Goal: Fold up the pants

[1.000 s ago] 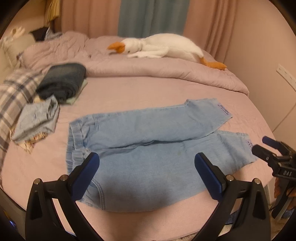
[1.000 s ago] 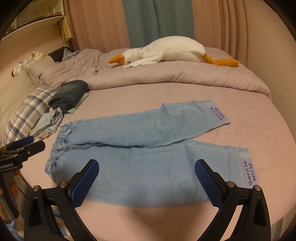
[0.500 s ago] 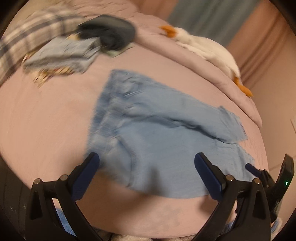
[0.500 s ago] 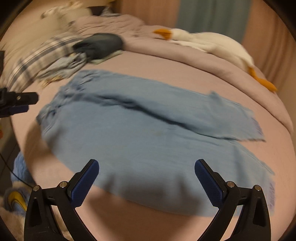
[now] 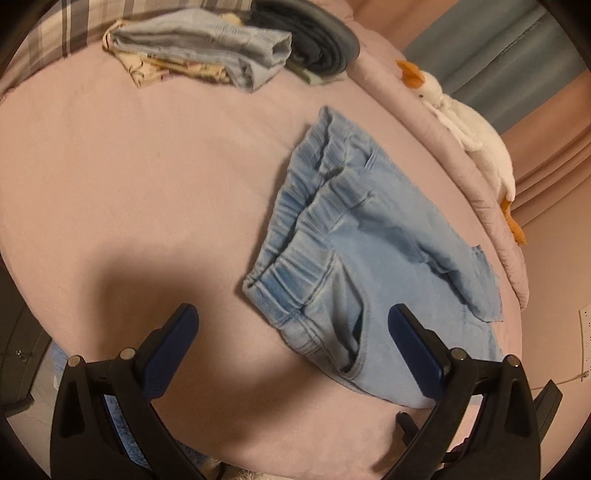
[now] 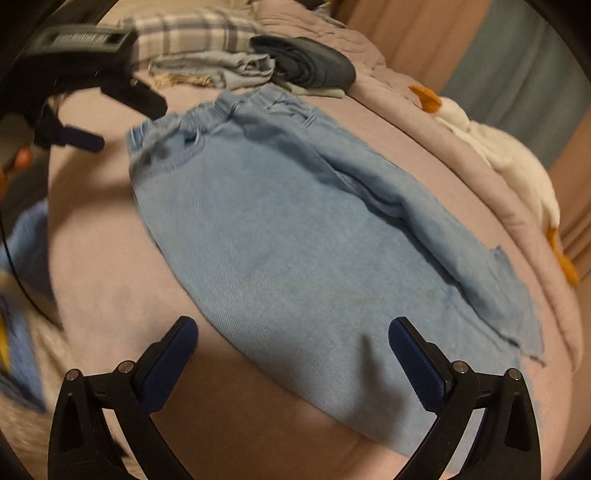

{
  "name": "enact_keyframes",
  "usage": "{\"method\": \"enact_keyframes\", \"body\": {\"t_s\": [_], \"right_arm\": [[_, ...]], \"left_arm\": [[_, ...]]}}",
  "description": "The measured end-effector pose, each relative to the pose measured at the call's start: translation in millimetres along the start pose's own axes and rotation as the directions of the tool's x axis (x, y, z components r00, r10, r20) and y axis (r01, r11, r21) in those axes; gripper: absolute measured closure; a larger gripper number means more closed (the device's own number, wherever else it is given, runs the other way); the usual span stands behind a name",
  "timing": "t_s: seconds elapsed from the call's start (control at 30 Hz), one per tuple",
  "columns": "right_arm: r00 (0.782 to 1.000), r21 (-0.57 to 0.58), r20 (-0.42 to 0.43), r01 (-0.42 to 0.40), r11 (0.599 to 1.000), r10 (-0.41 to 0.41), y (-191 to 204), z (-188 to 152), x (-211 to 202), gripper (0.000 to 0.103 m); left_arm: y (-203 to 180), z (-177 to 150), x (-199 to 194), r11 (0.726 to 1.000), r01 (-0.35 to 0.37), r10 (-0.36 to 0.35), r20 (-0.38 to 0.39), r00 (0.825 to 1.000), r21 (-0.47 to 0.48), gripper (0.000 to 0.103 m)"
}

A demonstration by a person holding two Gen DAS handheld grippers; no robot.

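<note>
1. The left gripper has matte black plastic arms with dark blue textured pads; its jaws stand wide apart and hold nothing, hovering over the near edge of the bed.
2. The right gripper is of the same build, jaws likewise spread and empty, with the near leg of the pants lying between and beyond the pads.
3. The pants are pale blue denim with a soft twill weave, spread flat on the bed's smooth pink sheet. The gathered elastic waistband is ribbed and puckered, and a slanted pocket opening shows beside it. The two legs lie side by side, a shadowed crease between them; the far hems look raw and frayed.
4. In the right wrist view the left gripper appears at the upper left, blurred, so its detail is hard to read. The pants' lower hems are partly cut off behind the right pad.
5. Farther back lie a folded light blue garment, a rolled dark denim piece and a plaid cloth, cropped by the frame.
6. A white plush goose with an orange beak rests on the quilted pink duvet before the curtains.
</note>
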State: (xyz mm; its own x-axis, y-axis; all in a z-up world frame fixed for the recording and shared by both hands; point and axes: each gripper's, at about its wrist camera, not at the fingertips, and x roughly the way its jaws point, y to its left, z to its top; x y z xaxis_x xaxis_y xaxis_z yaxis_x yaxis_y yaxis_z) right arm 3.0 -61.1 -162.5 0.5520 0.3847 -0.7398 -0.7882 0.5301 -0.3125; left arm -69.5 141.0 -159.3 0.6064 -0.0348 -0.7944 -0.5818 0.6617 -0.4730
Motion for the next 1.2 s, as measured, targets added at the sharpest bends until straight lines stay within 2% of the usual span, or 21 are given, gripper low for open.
{"method": "enact_keyframes", "body": {"t_s": [0.1, 0.4, 0.8, 0.9, 1.0, 1.07, 1.1, 1.17, 1.2], "right_arm": [[1.0, 0.005, 0.027, 0.008, 1.0, -0.008, 0.4, 3.4, 2.4, 0.001], [0.994, -0.023, 0.084, 0.071, 0.997, -0.068, 10.8, 19.3, 11.2, 0.001], [0.993, 0.013, 0.102, 0.054, 0.998, -0.055, 8.7, 30.9, 22.1, 0.001], [0.993, 0.006, 0.11, 0.044, 0.999, -0.044, 11.7, 31.0, 20.8, 0.009], [0.992, -0.023, 0.118, 0.05, 0.998, -0.046, 17.0, 32.7, 20.2, 0.017], [0.992, -0.042, 0.124, 0.042, 0.998, -0.036, 20.9, 33.9, 19.5, 0.032], [0.992, -0.052, 0.123, 0.036, 0.998, -0.029, 23.5, 34.7, 19.3, 0.036], [0.992, -0.08, 0.124, 0.036, 0.996, -0.026, 28.7, 36.1, 19.1, 0.048], [0.992, -0.097, 0.124, 0.037, 0.995, -0.024, 31.8, 36.7, 19.2, 0.052]], "left_arm": [[4.7, -0.2, 9.3, 1.0, -0.004, 0.004, -0.011, 1.0, -0.006, 0.001], [3.7, 12.9, 18.7, 1.0, 0.006, -0.006, 0.018, 1.0, -0.008, 0.001], [-0.7, 31.2, 33.4, 1.0, 0.005, -0.005, 0.037, 0.999, -0.002, 0.004], [0.1, 32.4, 34.3, 1.0, 0.002, -0.001, 0.039, 0.999, -0.004, 0.011], [2.3, 33.1, 33.9, 1.0, 0.003, -0.003, 0.041, 0.999, -0.008, 0.024], [4.4, 34.9, 34.4, 1.0, 0.003, -0.002, 0.038, 0.999, -0.008, 0.035], [5.3, 35.3, 34.2, 1.0, 0.011, -0.01, 0.037, 0.999, -0.009, 0.037], [5.9, 36.1, 35.1, 0.999, 0.039, -0.039, 0.028, 0.999, -0.011, 0.056], [5.4, 35.8, 36.2, 0.999, 0.047, -0.047, 0.019, 0.999, -0.008, 0.056]]}}
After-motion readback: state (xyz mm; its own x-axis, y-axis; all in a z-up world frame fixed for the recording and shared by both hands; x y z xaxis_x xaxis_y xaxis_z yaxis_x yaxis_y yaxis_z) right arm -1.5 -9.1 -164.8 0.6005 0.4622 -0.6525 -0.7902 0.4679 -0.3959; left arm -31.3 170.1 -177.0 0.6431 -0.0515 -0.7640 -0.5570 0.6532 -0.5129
